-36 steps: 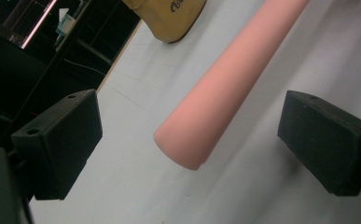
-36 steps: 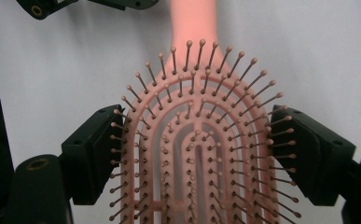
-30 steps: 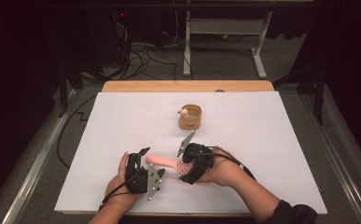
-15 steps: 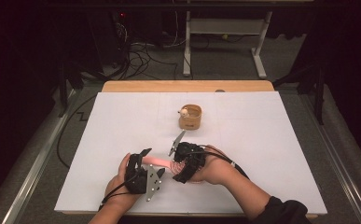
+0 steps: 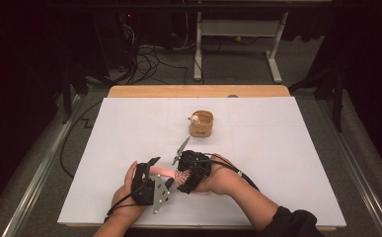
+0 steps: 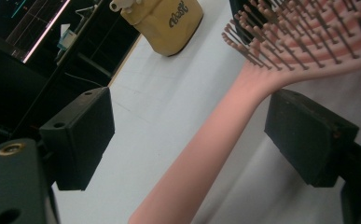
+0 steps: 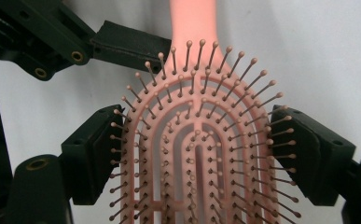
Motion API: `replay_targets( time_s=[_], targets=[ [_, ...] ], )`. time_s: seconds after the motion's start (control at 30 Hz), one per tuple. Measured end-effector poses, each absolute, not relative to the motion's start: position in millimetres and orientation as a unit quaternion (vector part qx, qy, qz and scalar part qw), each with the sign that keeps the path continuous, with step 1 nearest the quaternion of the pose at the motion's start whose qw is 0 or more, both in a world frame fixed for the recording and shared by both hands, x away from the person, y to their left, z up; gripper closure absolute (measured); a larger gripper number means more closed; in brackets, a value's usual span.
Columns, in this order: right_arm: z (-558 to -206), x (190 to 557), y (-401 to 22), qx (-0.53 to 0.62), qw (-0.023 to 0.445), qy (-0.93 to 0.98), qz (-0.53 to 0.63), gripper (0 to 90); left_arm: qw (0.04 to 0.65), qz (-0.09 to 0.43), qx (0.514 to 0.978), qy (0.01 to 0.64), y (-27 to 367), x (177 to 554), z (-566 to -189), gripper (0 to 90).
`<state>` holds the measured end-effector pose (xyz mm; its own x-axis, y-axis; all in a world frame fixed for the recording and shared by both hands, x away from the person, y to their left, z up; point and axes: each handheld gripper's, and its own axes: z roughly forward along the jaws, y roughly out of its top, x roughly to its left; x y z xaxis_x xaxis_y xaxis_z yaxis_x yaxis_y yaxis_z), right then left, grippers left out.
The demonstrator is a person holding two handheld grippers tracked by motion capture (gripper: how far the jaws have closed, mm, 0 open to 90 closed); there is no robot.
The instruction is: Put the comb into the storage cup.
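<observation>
While the pink hairbrush [image 7: 194,154] sits low over the near middle of the white tabletop [image 5: 277,148], held bristles-up by its head, I judge the step in hand to be a handover from one tool to the other. The right tool [image 7: 194,154] is clamped on the two sides of the brush head, its black pads pressed in among the outer bristles. To do this well I would keep that grip steady and level until the other side has a sure hold, since the slim handle [image 6: 201,149] could swing if let go early.

In the left gripper view, the left tool [image 6: 206,135] straddles the handle with its jaws standing apart; they have just been closing a little, yet there is clear space on each side of the handle and neither pad presses on it. I would centre the handle between the pads (it runs slantwise now, nearer the right-hand pad) and close squarely on it, well back from the bristles.

Farther back on the tabletop, well apart from both hands, stands a small tan cup [image 5: 201,123] with something small and pale at its rim.
</observation>
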<state>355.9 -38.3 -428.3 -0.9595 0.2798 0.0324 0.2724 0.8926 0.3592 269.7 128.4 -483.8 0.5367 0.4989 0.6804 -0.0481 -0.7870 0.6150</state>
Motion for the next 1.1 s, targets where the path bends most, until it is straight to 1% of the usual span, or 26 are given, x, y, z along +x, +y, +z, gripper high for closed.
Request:
replay_targets(
  time_s=[0.13, 0.4, 0.47, 0.7, 0.8, 1.1],
  targets=[
    [-428.3, 357.9, -36.9, 0.147, 0.009, 0.971, 0.188, 20.5, 0.291, 0.465, 0.826, 0.127, 127.7, 268.5, -485.1, 21.7],
    [-425.7, 358.4, -36.0, 0.154, 0.002, 0.97, 0.191, 20.5, 0.289, 0.457, 0.831, 0.129, 126.4, 268.9, -486.6, 30.4],
    [-425.4, 358.3, -35.6, 0.155, 0.002, 0.97, 0.19, 20.5, 0.287, 0.453, 0.835, 0.126, 126.1, 269.1, -486.9, 34.2],
    [-426.1, 358.3, -33.5, 0.16, -0.003, 0.969, 0.189, 20.5, 0.288, 0.453, 0.835, 0.125, 123.3, 268.9, -488.6, 39.6],
    [-425.9, 358.3, -32.4, 0.16, -0.001, 0.969, 0.188, 20.5, 0.287, 0.455, 0.835, 0.119, 121.6, 268.0, -489.2, 40.2],
    [-423.8, 359.9, -32.0, 0.171, -0.008, 0.967, 0.187, 20.5, 0.281, 0.463, 0.835, 0.096, 119.7, 264.2, -487.9, 48.8]
  ],
)
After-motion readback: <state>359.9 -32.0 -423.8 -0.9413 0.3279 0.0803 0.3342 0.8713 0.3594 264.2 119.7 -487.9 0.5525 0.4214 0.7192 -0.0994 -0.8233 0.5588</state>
